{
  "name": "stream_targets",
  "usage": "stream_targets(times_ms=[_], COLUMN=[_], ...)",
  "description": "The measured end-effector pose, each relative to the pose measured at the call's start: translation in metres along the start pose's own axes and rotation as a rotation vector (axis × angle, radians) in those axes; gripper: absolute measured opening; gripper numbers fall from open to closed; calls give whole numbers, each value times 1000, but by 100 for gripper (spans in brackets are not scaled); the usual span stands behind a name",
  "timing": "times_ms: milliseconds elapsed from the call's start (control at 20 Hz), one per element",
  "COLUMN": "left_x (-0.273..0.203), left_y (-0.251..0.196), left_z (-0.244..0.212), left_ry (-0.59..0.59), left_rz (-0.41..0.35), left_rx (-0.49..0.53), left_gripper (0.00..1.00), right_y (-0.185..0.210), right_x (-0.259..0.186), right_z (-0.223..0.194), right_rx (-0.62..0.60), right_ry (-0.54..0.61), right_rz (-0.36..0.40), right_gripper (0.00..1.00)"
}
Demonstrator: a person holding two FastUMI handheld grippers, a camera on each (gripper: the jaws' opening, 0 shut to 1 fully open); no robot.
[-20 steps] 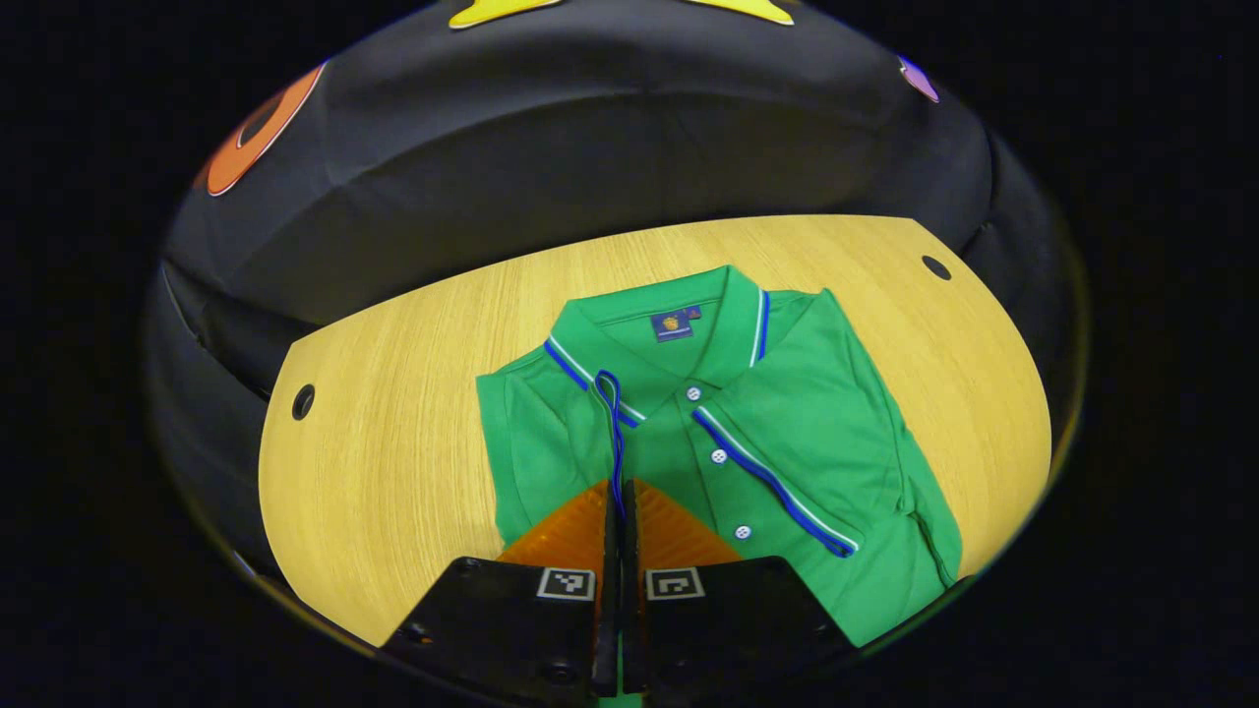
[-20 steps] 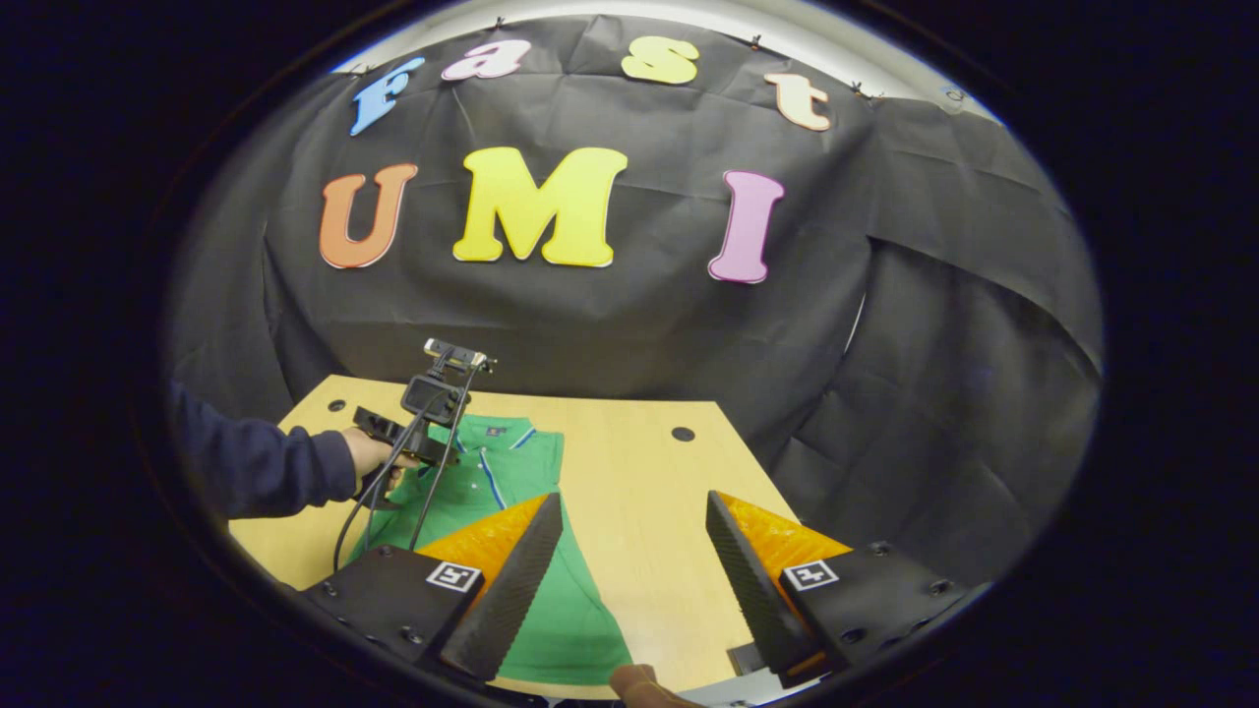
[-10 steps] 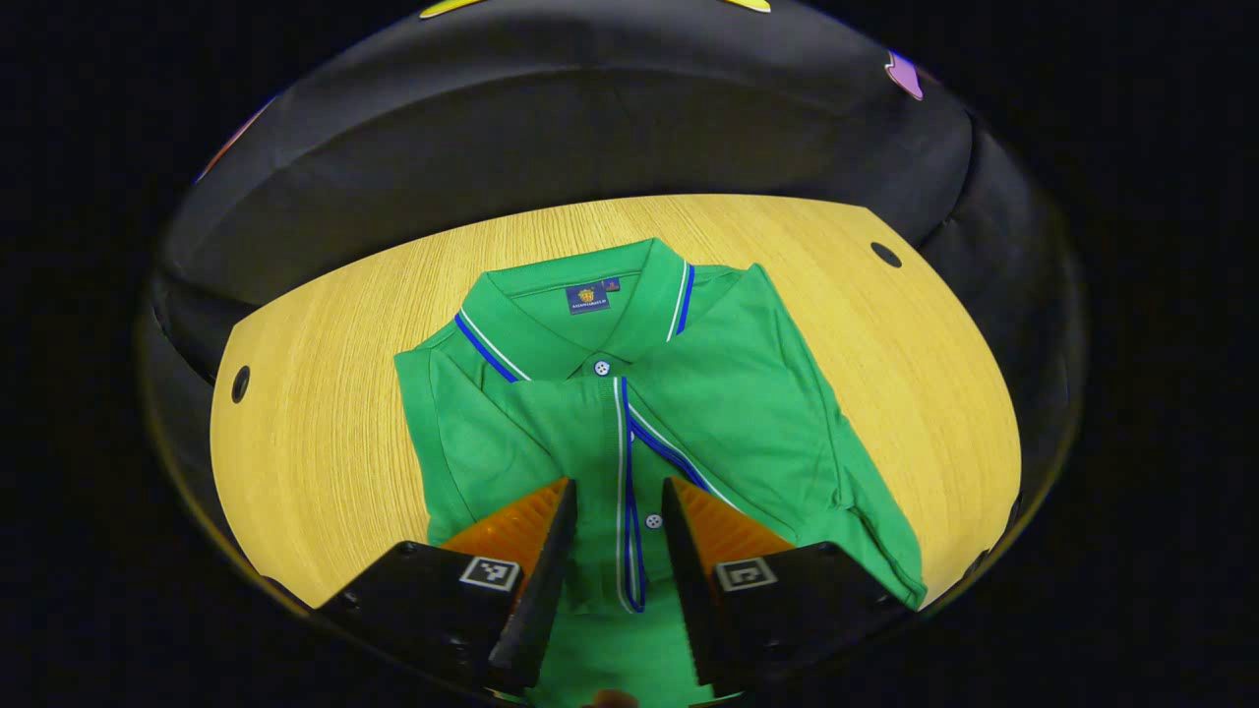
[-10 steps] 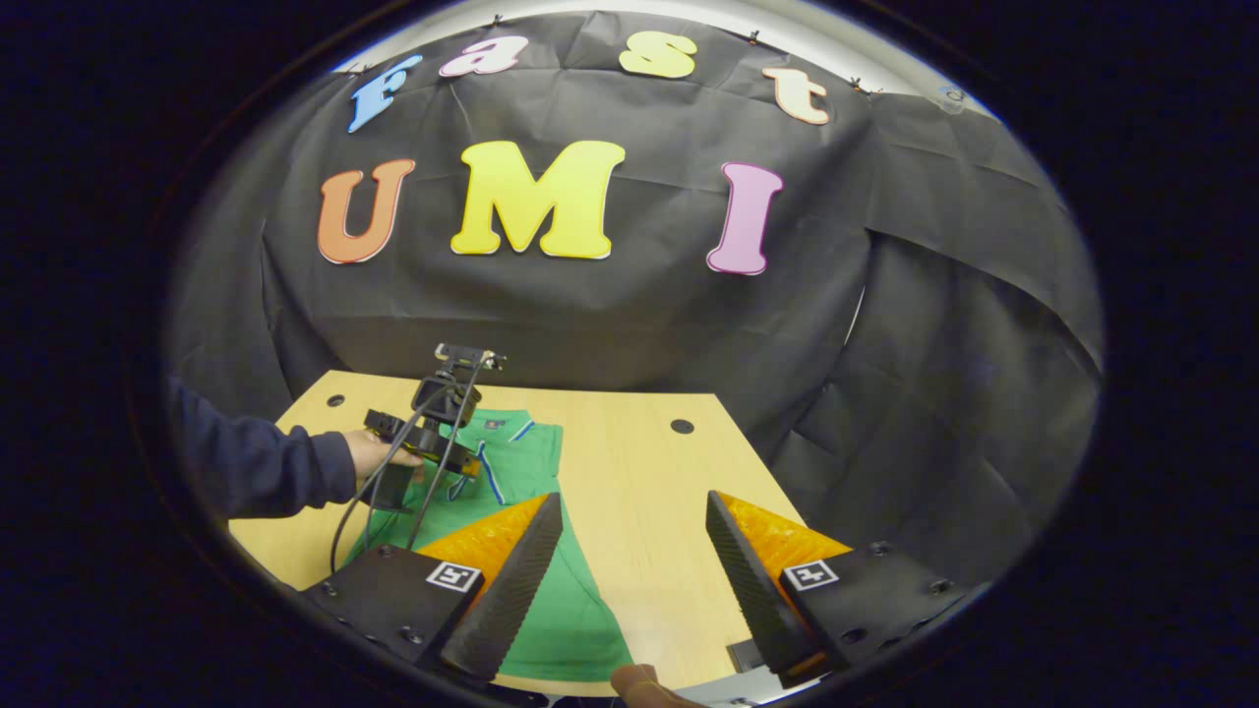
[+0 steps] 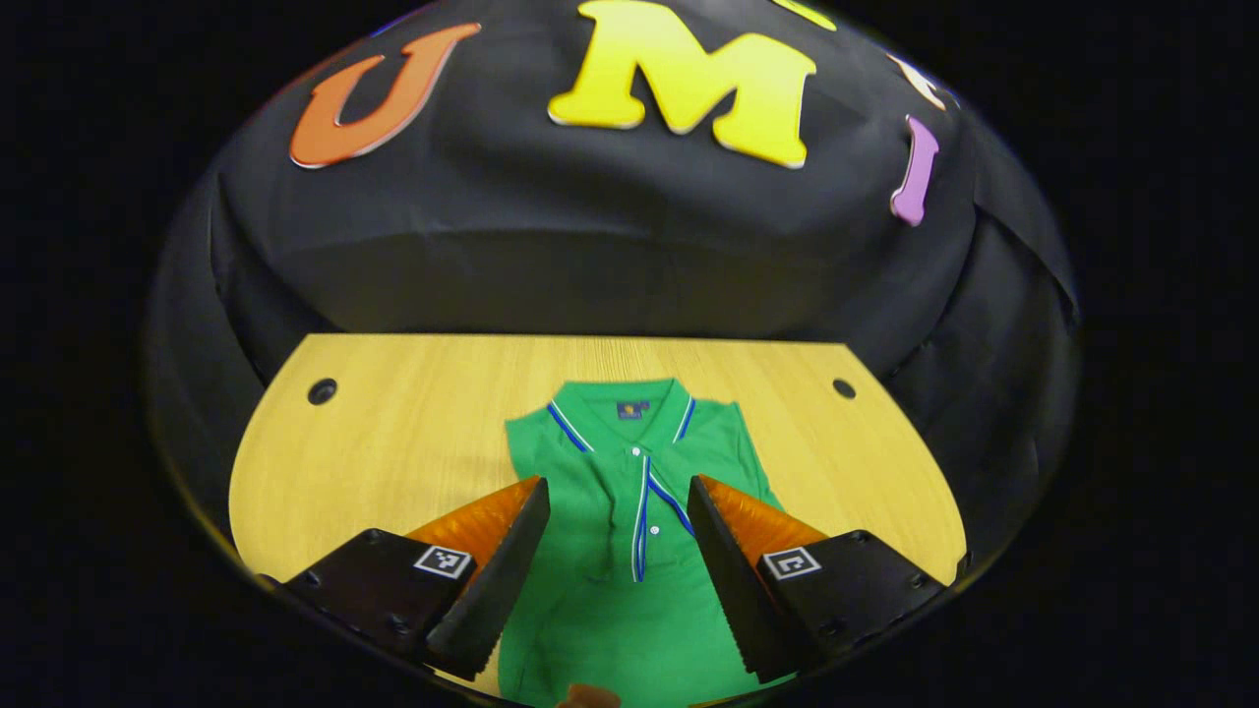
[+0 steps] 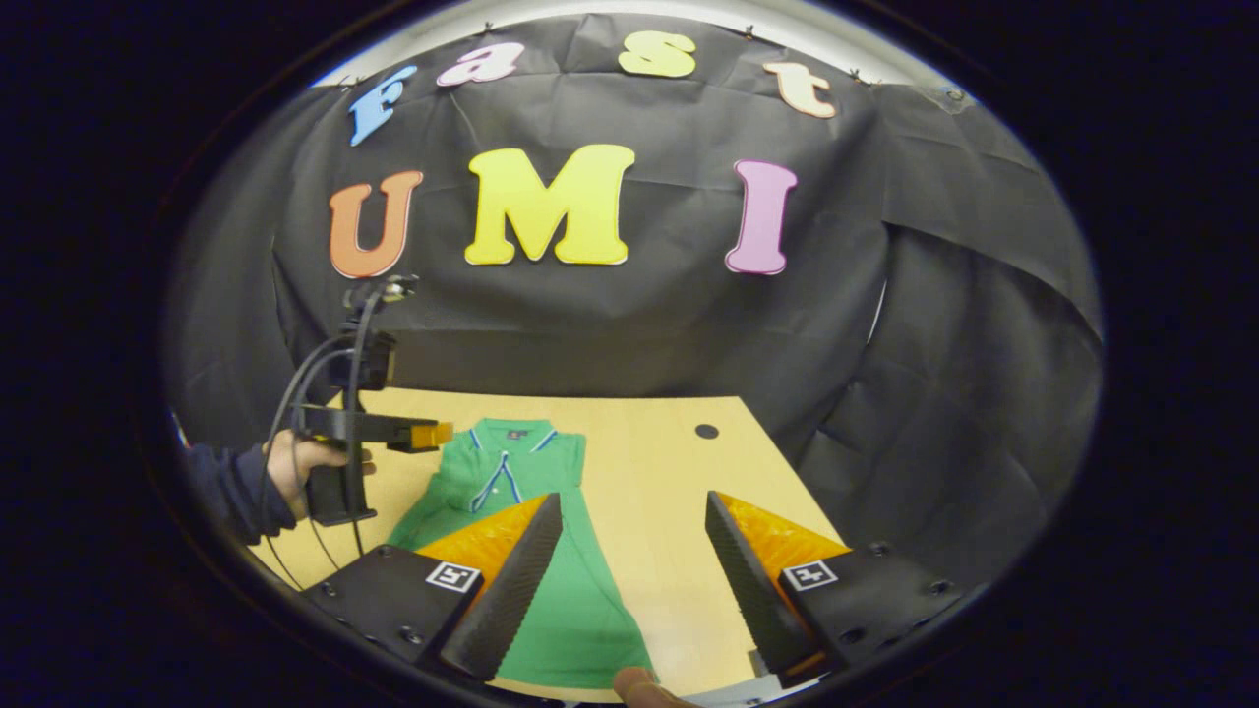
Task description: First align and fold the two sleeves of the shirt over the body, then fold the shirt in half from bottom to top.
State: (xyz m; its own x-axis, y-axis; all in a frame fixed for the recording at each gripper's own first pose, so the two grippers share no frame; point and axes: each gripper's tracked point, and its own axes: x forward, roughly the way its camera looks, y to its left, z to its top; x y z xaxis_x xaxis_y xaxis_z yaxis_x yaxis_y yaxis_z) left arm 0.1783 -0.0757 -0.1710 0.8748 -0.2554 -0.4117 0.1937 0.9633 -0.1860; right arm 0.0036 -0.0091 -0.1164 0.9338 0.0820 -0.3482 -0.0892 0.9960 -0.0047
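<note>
Nearest you in the left gripper view, your left gripper (image 5: 615,487) is hovering above the table with its two fingers spread wide apart and gripping nothing. Between and just beyond those fingers, the green short-sleeved polo shirt with blue and white trim (image 5: 629,551) is lying flat on the pale wooden table (image 5: 393,442), collar pointing toward the far edge. One trimmed sleeve cuff (image 5: 641,521) is lying folded over the shirt's front, running down beside the white buttons. Two dark round holes are sitting near the table's far corners, one at the left (image 5: 322,391). In the right gripper view, your right gripper (image 6: 634,497) is also hanging in the air with its fingers parted and empty, nearer the table's right side. Past its left finger, the same green shirt (image 6: 551,600) is stretching away along the table (image 6: 669,492) toward its collar. Farther off on the left, your hand (image 6: 300,462), in a dark sleeve (image 6: 226,487), is holding the left gripper (image 6: 431,434) raised above the table beside the shirt, with black cables looping from it.
</note>
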Motion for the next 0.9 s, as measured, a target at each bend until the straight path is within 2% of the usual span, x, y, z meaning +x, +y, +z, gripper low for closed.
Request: stream_targets(times_ms=[100, 200, 350, 550, 650, 700, 900], left_x=[-21, -56, -82, -103, -118, -126, -155], left_y=[1, 22, 37, 58, 68, 72, 76], left_z=[3, -15, -48, -129, -174, -194, -258], left_ry=[-50, -19, 24, 188, 279, 328, 483], left_rz=[7, 38, 66, 126, 152, 161, 175], left_rx=[7, 17, -8, -61, -65, -62, -87], left_gripper=[98, 99, 99, 99, 99, 99, 99], right_y=[3, 6, 12, 16, 15, 13, 5], right_x=[10, 20, 34, 50, 54, 55, 50], right_z=[-5, -17, -45, -119, -149, -166, -233], right_rx=[-9, -31, -67, -112, -96, -106, -141], right_ry=[22, 53, 124, 329, 383, 428, 610], right_rz=[24, 43, 71, 102, 94, 96, 91], right_gripper=[94, 94, 94, 95, 97, 94, 96])
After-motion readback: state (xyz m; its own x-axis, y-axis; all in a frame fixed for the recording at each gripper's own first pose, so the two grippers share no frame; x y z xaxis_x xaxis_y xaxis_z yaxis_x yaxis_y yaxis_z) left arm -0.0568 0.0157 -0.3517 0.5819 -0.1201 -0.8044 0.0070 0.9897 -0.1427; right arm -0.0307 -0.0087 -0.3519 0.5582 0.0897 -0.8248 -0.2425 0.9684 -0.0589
